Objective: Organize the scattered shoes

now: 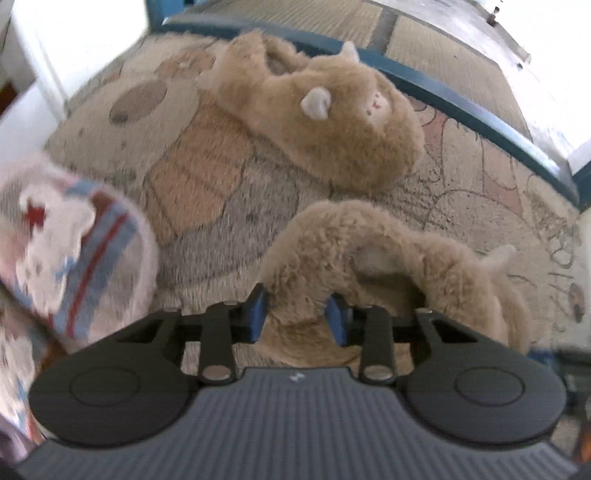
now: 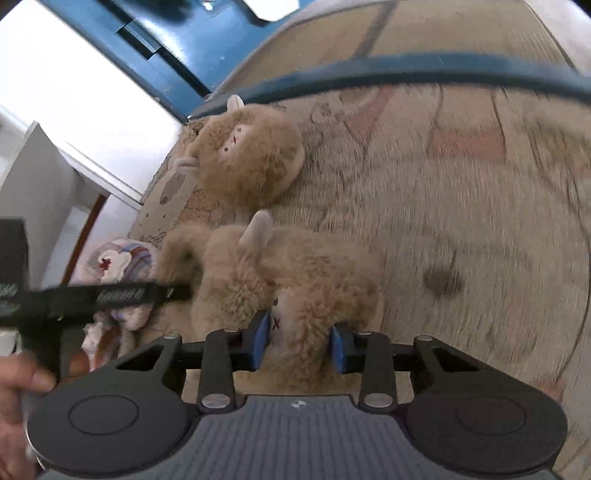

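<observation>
Right under your left gripper (image 1: 295, 314) sits the heel collar of the near tan slipper (image 1: 388, 258): the blue pads are drawn in narrow and pinch that fluffy rim between them. Your right gripper (image 2: 301, 341) has the same slipper (image 2: 295, 280) by its toe end, pads pressed into the fur on either side of the stitched face, one pale ear standing up just beyond the fingertips. So both claws hold one shoe, heel and toe.

Ahead of the left claw and well apart from it lies the second tan slipper (image 1: 325, 122), upright, its opening turned away from you and its face toward the rug's right edge. From the right claw it is ahead and to the left (image 2: 243, 155).

Left of your left claw, close by, a white slipper with blue and red stripes (image 1: 74, 251) is blurred; from the right view it lies behind the left gripper's dark body (image 2: 110, 295), and your hand (image 2: 18, 384) shows at the lower left edge.

Everything rests on a worn beige rug (image 1: 480, 192) with faded brown and pink patterns and a dark blue border (image 1: 461, 107). Beyond the border the floor is woven straw matting (image 2: 461, 33). White walls rise at the far left, with blue-painted woodwork (image 2: 155, 48) beside them.
</observation>
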`<state>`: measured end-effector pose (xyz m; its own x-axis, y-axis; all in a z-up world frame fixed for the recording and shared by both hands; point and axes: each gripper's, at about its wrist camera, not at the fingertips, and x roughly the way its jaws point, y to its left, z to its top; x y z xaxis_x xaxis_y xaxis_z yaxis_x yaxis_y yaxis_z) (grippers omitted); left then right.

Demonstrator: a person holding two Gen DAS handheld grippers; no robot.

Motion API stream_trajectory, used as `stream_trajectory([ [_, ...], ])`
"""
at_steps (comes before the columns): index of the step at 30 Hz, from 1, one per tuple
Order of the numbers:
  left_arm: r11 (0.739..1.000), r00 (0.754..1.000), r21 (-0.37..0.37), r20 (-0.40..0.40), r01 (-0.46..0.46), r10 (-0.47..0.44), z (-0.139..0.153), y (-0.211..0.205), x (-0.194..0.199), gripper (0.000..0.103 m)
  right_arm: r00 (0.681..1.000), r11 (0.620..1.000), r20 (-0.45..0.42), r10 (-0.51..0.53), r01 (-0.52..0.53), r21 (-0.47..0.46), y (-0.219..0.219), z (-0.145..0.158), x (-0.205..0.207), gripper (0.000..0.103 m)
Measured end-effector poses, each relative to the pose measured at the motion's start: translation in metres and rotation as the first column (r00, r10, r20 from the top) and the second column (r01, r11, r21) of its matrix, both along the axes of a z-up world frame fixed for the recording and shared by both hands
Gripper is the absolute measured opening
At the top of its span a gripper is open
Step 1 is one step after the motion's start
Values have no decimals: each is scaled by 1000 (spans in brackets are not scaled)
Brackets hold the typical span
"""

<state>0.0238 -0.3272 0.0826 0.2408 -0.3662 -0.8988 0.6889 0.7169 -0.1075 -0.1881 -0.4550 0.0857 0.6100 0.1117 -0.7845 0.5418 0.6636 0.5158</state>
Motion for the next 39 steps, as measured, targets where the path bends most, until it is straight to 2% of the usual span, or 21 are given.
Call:
stream_trajectory([
  [2, 1000, 1000, -5, 2, -2, 2, 1, -1, 2, 28, 999, 999, -1, 47, -47, 23, 20, -2, -1, 38],
  [4, 1000, 1000, -18, -11, -13, 12, 3, 2, 5, 28, 996, 995, -9, 93, -93, -19, 34, -2, 1, 38],
  [5, 1000, 1000, -23, -18, -20, 20, 4, 4, 6, 32, 994, 993, -14, 110, -111, -51, 40, -1, 2, 38],
  [6, 999, 999, -23, -17, -28, 27, 6, 6, 6, 36, 993, 991, -14, 118, -119, -68, 42, -1, 2, 41],
  [8, 999, 999, -30, -12, -38, 37, 9, 11, 6, 36, 990, 985, -6, 140, -140, -97, 45, 0, 4, 45],
  [10, 998, 999, -43, -5, -40, 39, 14, 14, 5, 36, 985, 980, 5, 172, -170, -108, 49, 1, 6, 56],
  [13, 998, 999, -60, -11, -36, 35, 18, 14, 2, 38, 979, 970, 1, 204, -202, -137, 55, 1, 9, 65],
  [16, 997, 1000, -80, -1, -24, 24, 23, 11, -2, 52, 973, 960, -8, 229, -227, -165, 61, 2, 11, 70],
  [17, 996, 1000, -87, 5, -21, 22, 25, 10, -4, 60, 972, 956, -11, 236, -234, -174, 62, 2, 12, 70],
  [19, 995, 1000, -96, 16, -15, 17, 26, 7, -8, 66, 970, 954, -13, 242, -241, -180, 62, 2, 10, 71],
  [24, 998, 999, -57, 32, -22, 24, 17, -2, -18, 88, 970, 954, -11, 243, -241, -178, 59, 2, 8, 71],
  [26, 999, 998, -31, 40, -39, 40, 9, -4, -21, 90, 970, 955, -10, 244, -242, -171, 57, 2, 8, 71],
  [31, 995, 995, 15, 38, -98, 97, -11, -4, -17, 88, 953, 929, -39, 299, -300, -216, 63, 3, 8, 78],
  [33, 993, 993, 5, -4, -120, 120, -18, 0, -10, 66, 945, 913, -59, 321, -326, -245, 67, 3, 8, 78],
  [34, 992, 991, 1, -24, -128, 128, -20, 2, -7, 66, 941, 905, -69, 330, -337, -260, 69, 3, 8, 78],
  [37, 989, 989, 4, -24, -145, 145, -18, 4, -6, 57, 934, 889, -86, 346, -356, -288, 73, 2, 7, 78],
  [39, 987, 987, 5, -26, -161, 161, -16, 7, -5, 46, 935, 886, -94, 342, -354, -299, 73, 2, 6, 78],
])
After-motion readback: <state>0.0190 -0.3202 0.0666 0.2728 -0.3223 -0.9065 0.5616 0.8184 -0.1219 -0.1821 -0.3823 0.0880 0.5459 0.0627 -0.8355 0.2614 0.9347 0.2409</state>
